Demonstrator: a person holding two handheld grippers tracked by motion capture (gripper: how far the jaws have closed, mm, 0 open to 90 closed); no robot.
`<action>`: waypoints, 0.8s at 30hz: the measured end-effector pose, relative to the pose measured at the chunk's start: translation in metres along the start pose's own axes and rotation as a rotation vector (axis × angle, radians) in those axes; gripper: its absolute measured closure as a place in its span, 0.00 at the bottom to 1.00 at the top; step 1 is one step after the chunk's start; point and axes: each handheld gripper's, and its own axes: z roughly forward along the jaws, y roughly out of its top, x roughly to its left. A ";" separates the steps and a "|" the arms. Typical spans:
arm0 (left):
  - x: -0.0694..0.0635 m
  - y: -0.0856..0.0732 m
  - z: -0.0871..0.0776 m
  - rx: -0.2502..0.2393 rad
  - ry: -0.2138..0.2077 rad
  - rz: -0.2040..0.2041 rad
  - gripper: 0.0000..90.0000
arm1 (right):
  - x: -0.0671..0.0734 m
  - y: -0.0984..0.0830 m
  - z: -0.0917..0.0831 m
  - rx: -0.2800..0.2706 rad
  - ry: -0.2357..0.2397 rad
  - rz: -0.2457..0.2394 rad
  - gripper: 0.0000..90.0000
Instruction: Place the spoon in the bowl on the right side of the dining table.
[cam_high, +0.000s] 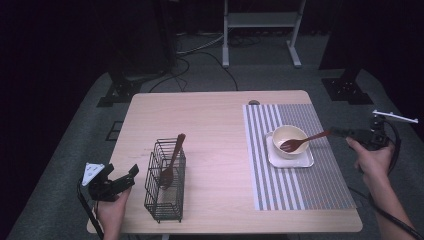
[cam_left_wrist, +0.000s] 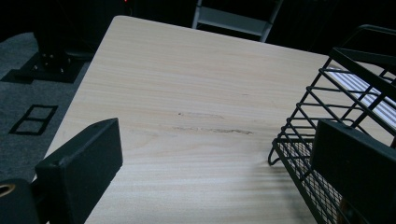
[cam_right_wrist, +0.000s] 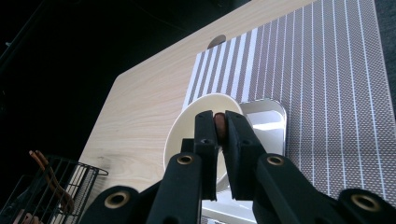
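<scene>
A cream bowl (cam_high: 280, 132) stands on a white square plate (cam_high: 300, 161) on the striped placemat (cam_high: 300, 190). A wooden fork (cam_high: 300, 143) rests with its head in the bowl and its handle pointing right. My right gripper (cam_high: 334, 132) is shut on the end of that handle. In the right gripper view the brown handle (cam_right_wrist: 219, 126) is pinched between the jaws of my right gripper (cam_right_wrist: 219, 117), above the bowl (cam_right_wrist: 187, 126). My left gripper (cam_high: 122, 173) is open at the table's front left, beside a black wire basket (cam_high: 165, 197). Nothing lies between the jaws of my left gripper (cam_left_wrist: 219, 154).
A second wooden utensil (cam_high: 172, 160) stands upright in the wire basket (cam_left_wrist: 327, 93). Bare wooden tabletop (cam_high: 210, 125) lies between basket and placemat. The table's front edge is close to both hands. A white frame stands on the floor behind the table.
</scene>
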 end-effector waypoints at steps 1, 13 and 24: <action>0.000 0.000 0.000 0.000 0.001 -0.001 0.02 | 0.000 0.000 0.001 0.003 0.001 0.003 0.92; 0.001 0.000 -0.001 -0.003 0.005 -0.009 0.02 | -0.001 0.000 0.005 0.019 0.001 0.005 0.87; 0.000 0.001 0.000 -0.003 0.004 -0.009 0.02 | -0.005 -0.001 -0.001 0.006 0.008 0.019 0.85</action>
